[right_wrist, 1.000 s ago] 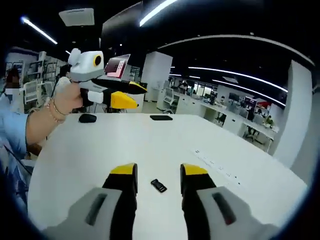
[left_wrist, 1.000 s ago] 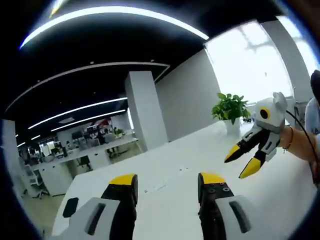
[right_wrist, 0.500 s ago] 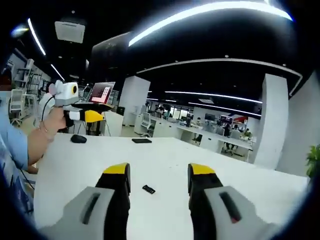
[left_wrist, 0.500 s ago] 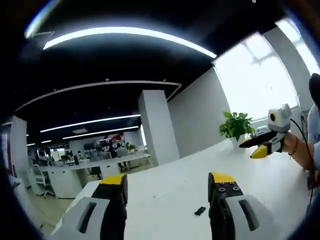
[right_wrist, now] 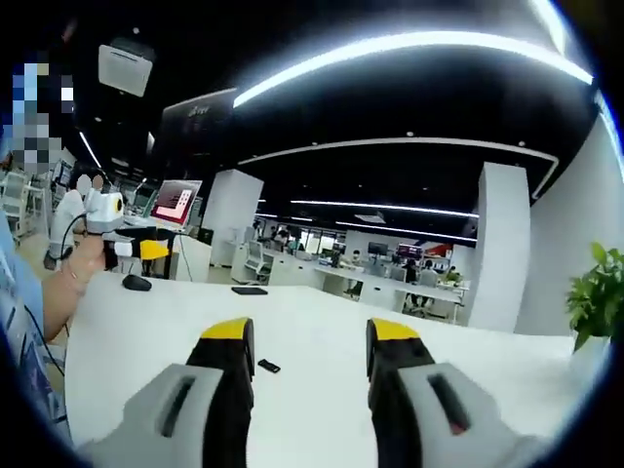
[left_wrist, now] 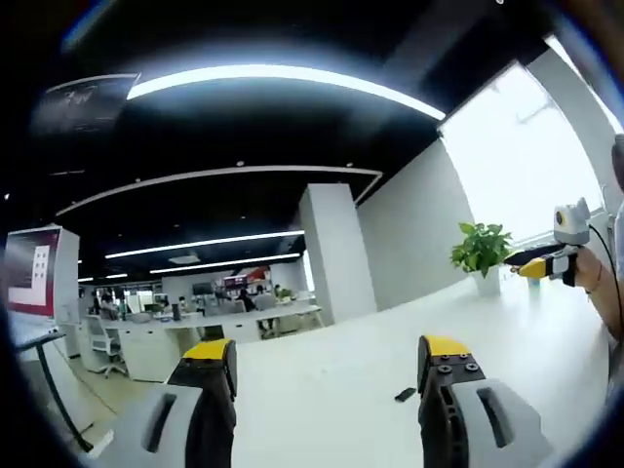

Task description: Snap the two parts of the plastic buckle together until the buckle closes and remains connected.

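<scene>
A small black buckle piece (left_wrist: 405, 395) lies flat on the white table (left_wrist: 331, 390); it is too small to tell whether it is one part or two. In the left gripper view it sits just left of my right-hand jaw, well beyond the tips. My left gripper (left_wrist: 327, 363) is open and holds nothing. In the right gripper view the buckle piece (right_wrist: 268, 367) lies between the jaws, nearer the left one, far ahead on the table (right_wrist: 312, 336). My right gripper (right_wrist: 310, 343) is open and empty. Each gripper appears small in the other's view, the right gripper (left_wrist: 548, 263) and the left gripper (right_wrist: 122, 244), each held in a hand above the table.
A potted plant (left_wrist: 481, 251) stands at one table end. A black mouse (right_wrist: 136, 283), a dark phone (right_wrist: 249, 291) and a screen (right_wrist: 175, 202) sit at the other end. A person's sleeve (right_wrist: 19, 312) is at the left. Office desks and columns lie beyond.
Both cameras have pulled back and tilted up, so the buckle piece and the opposite gripper look smaller and farther. The buckle piece stays on the table. Both jaw pairs remain apart.
</scene>
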The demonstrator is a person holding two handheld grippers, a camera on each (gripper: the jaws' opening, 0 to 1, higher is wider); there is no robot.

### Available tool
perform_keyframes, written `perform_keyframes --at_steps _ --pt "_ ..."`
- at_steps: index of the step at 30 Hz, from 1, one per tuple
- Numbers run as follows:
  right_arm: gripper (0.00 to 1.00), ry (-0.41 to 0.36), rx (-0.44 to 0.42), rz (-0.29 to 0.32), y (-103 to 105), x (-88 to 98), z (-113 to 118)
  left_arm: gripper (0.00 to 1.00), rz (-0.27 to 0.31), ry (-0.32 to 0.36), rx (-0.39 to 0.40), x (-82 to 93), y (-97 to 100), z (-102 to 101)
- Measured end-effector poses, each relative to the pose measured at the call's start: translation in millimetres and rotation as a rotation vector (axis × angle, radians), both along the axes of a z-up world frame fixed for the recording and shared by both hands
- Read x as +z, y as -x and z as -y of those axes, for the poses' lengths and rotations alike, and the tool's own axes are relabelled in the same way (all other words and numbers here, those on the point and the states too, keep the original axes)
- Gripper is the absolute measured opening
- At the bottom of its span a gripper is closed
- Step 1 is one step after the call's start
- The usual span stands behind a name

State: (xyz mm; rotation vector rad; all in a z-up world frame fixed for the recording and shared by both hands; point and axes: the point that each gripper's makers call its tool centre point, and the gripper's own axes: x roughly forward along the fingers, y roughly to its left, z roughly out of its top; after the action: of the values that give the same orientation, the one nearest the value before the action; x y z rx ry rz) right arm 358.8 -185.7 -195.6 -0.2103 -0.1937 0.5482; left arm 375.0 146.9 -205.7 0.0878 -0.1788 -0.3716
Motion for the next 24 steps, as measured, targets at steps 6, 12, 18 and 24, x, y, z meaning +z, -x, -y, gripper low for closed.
perform_keyframes --at_steps 6,12,18,24 --pt "0.46 -0.010 -0.052 0.027 7 -6.1 15 0.76 0.002 0.004 0.039 -18.4 0.4 -7" --pt "0.46 -0.046 -0.102 0.075 11 -12.9 32 0.76 0.016 -0.005 0.080 -33.0 -2.6 -11" --pt "0.46 -0.035 -0.168 0.092 11 -17.0 44 0.75 0.025 -0.057 0.138 -43.1 -8.2 -16" --pt "0.46 -0.003 -0.230 0.111 10 -21.2 51 0.75 0.028 -0.062 0.133 -46.3 -7.2 -16"
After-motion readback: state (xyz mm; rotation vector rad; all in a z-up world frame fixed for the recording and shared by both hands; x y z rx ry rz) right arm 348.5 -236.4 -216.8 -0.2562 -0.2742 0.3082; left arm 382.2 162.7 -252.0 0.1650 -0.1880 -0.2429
